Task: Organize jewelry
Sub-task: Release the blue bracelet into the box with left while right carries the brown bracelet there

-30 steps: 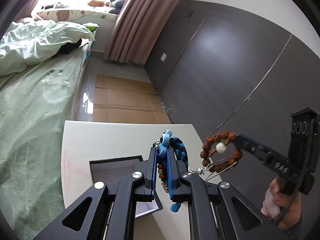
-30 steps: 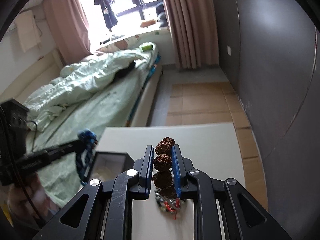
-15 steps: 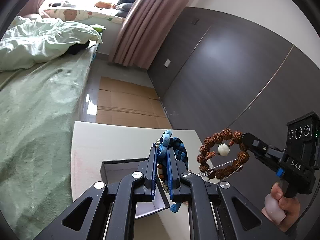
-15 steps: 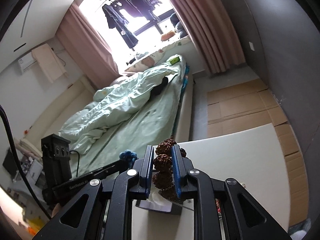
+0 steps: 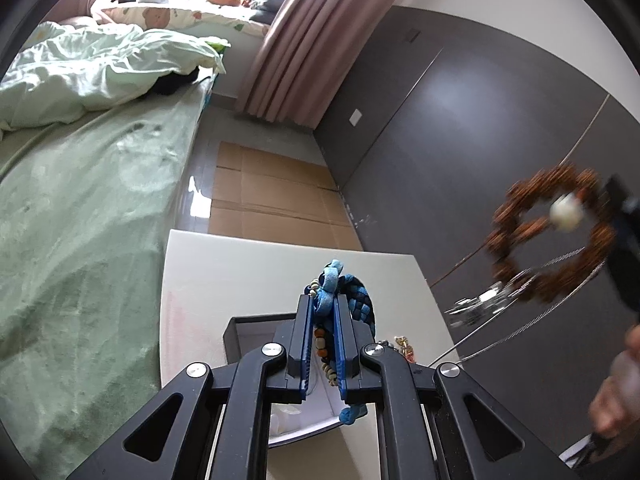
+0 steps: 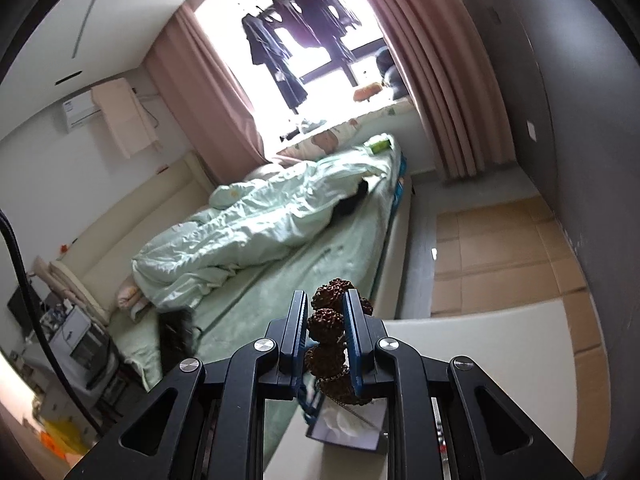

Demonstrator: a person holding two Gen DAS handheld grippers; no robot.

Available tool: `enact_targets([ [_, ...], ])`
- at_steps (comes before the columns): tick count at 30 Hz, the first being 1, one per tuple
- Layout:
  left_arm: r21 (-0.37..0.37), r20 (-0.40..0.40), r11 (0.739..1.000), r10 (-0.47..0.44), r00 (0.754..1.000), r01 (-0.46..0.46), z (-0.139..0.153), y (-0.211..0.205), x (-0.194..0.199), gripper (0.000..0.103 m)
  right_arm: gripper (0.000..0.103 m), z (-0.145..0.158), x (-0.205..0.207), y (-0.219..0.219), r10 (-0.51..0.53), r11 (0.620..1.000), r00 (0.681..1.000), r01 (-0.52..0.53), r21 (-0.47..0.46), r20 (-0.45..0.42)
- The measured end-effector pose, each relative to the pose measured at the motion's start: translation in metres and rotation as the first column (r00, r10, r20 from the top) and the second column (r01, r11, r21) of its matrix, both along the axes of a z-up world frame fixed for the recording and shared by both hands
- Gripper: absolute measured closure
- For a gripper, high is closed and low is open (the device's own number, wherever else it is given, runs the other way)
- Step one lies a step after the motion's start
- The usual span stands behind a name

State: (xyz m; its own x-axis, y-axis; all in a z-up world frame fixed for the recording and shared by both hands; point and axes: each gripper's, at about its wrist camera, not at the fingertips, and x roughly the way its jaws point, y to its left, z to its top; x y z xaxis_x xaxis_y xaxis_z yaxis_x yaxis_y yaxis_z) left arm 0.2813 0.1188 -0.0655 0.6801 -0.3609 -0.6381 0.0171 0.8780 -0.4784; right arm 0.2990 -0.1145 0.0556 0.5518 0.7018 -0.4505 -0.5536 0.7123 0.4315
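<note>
My left gripper [image 5: 323, 305] is shut on a blue braided bracelet [image 5: 352, 296] with small beads hanging from it, held above an open dark jewelry box [image 5: 256, 332] on the white table [image 5: 240, 272]. My right gripper [image 6: 327, 304] is shut on a brown seed-bead bracelet [image 6: 326, 320], lifted high. In the left wrist view that bracelet [image 5: 552, 236] is blurred at the right, with a white bead and a thin silver chain [image 5: 520, 320] hanging from it. The box also shows under the right gripper [image 6: 348, 428].
A bed with green bedding [image 5: 80, 200] runs along the table's left side. A dark grey wardrobe wall [image 5: 460, 140] stands to the right. Small gold and red jewelry pieces [image 5: 404, 348] lie on the table beside the box. Brown floor mats [image 5: 272, 196] lie beyond the table.
My right gripper has lifted the brown bracelet higher and to the right, its view tilting up to the window. My left gripper stays shut on the blue bracelet over the box.
</note>
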Motion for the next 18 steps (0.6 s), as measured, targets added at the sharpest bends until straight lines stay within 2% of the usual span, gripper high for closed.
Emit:
enact_targets([
  [5,-0.089,-0.072,0.996,-0.027,0.997,0.021,-0.013,0.006,0.008,0.088,0.084,0.035,-0.005,0.007,0.004,1.0,0.998,-0.003,-0.013,0.058],
  [6,-0.085,-0.083,0.996,-0.016,0.996,0.009,-0.014,0.007,0.009,0.075,0.084,0.04,-0.007,0.008,0.004,1.0,0.998,-0.003,-0.014,0.067],
  [7,-0.08,-0.083,0.997,-0.006,0.997,-0.001,-0.014,0.007,0.008,0.05,0.084,0.047,-0.008,0.01,0.007,1.0,0.997,-0.005,-0.016,0.078],
  [9,-0.092,-0.06,0.996,0.008,0.998,-0.013,-0.01,0.01,0.006,0.03,0.084,0.056,-0.01,0.014,0.012,1.0,0.996,-0.01,-0.019,0.093],
  [18,-0.102,-0.037,0.992,0.066,0.997,-0.069,-0.006,0.026,-0.013,0.03,0.084,0.081,-0.019,0.036,0.051,0.998,0.989,-0.045,-0.048,0.137],
])
